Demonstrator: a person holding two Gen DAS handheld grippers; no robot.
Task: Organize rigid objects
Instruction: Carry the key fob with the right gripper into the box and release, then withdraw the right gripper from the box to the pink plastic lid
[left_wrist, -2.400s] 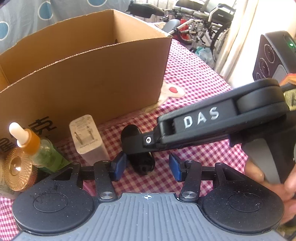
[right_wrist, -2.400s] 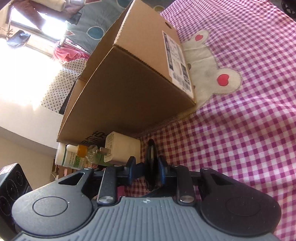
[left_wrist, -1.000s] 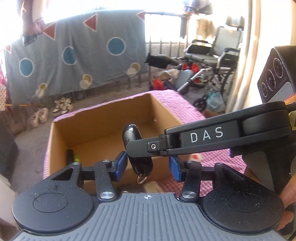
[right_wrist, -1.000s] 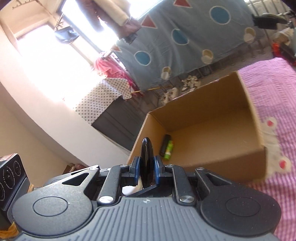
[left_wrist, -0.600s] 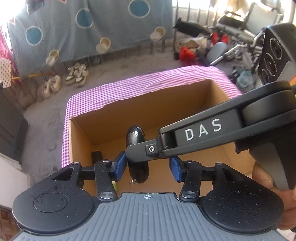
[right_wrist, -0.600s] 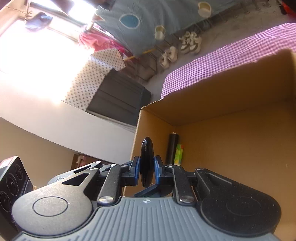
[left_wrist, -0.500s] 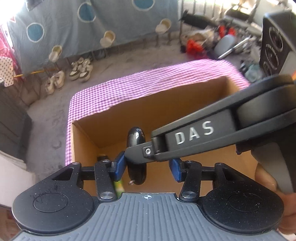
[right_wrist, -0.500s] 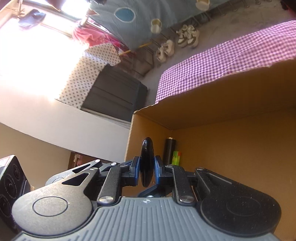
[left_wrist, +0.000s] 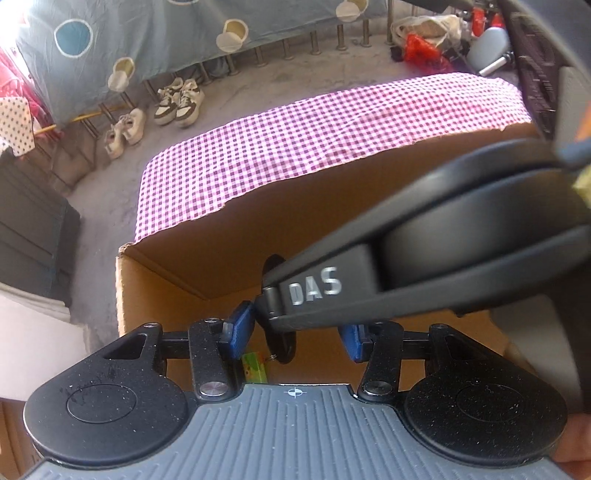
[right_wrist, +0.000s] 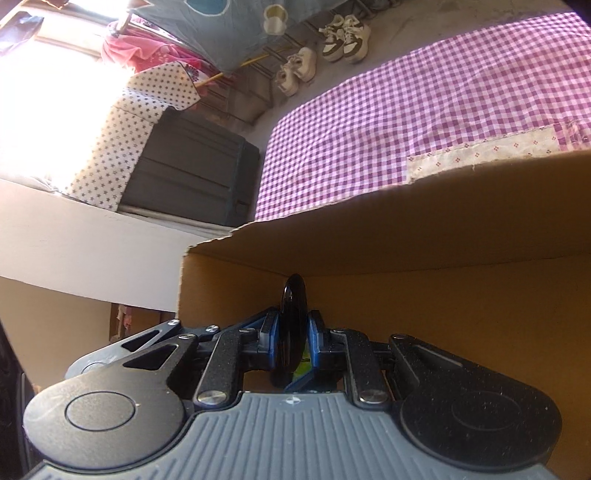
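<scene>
Scanning left to right, both wrist views:
Left gripper (left_wrist: 293, 334): jaws spread wide, blue pads (left_wrist: 238, 328) gripping nothing, held over the box opening.
Green item (left_wrist: 254, 369): low in the box, partly hidden behind the left finger; type unclear.
Cardboard box (left_wrist: 229, 254): open top, brown inner walls, sitting on the purple checked tablecloth (left_wrist: 314, 136).
Black key fob (right_wrist: 293, 328): edge-on, upright, pinched between blue pads, inside the box mouth, near its left corner.
Right gripper (right_wrist: 293, 341): clamped on the fob; crossing in front of the left camera, "DAS" lettering visible.
Background: sneakers (left_wrist: 179, 99) on the floor.
</scene>
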